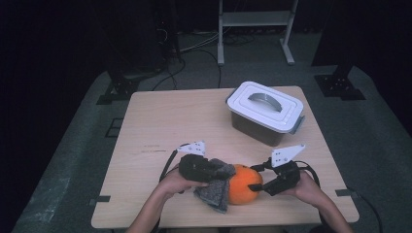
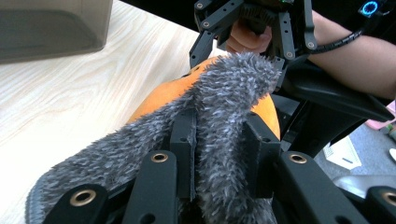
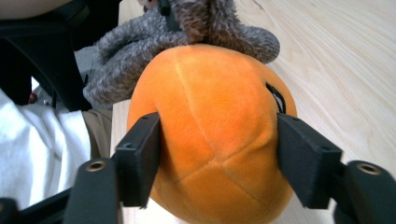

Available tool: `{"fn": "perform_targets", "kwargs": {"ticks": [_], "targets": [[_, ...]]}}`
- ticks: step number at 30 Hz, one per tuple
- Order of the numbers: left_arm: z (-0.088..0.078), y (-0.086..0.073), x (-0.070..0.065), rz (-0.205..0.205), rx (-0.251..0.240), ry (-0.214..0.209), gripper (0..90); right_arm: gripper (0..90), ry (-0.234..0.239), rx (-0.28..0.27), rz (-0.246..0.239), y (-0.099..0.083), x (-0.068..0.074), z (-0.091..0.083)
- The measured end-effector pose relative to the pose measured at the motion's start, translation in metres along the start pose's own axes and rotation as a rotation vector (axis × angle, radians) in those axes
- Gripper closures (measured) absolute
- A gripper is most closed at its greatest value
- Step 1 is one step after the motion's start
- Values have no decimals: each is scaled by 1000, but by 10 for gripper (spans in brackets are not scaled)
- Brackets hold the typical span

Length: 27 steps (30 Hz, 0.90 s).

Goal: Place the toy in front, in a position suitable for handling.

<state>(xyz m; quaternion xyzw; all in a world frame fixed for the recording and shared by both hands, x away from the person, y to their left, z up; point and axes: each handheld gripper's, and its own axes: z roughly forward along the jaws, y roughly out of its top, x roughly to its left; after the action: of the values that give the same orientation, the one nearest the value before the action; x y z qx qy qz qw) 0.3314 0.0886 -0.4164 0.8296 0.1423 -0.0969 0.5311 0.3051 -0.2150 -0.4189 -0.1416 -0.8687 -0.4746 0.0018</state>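
Orange plush ball (image 1: 244, 185) held at the table's (image 1: 160, 121) near edge.
The ball is clamped by the right gripper (image 1: 256, 186); grey fuzzy cloth (image 1: 214, 193) is pinched by the left gripper (image 1: 217, 174).

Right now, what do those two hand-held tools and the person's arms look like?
Both grippers, left and right, are black, built of jointed bars with brass-coloured rivets and blocky flat jaws. Each carries a pale grey three-cornered plate on top and trails a black cable. The forearms are bare, with no sleeves in sight.
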Motion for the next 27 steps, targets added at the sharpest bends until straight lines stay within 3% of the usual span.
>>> {"fn": "perform_targets", "kwargs": {"ticks": [2,6,9,12,16,18,23,27], "targets": [[2,1,-1,0,0,3,690,264,-10,7,39,3,3,-1],[4,2,-2,0,5,-7,690,210,-44,18,72,10,11,0],[6,3,-3,5,10,-11,689,182,-45,41,76,12,11,5],[5,2,-3,6,17,-7,690,195,-16,39,95,10,7,15],[-4,-1,0,3,4,-2,692,403,1,19,64,11,5,19],[-11,-2,1,-3,-8,6,692,465,13,-11,49,15,3,19],[-31,-2,1,-4,-41,33,692,494,52,-61,1,29,-3,27],[-47,-1,1,-3,-76,49,692,501,77,-63,-42,43,-5,43]]}}
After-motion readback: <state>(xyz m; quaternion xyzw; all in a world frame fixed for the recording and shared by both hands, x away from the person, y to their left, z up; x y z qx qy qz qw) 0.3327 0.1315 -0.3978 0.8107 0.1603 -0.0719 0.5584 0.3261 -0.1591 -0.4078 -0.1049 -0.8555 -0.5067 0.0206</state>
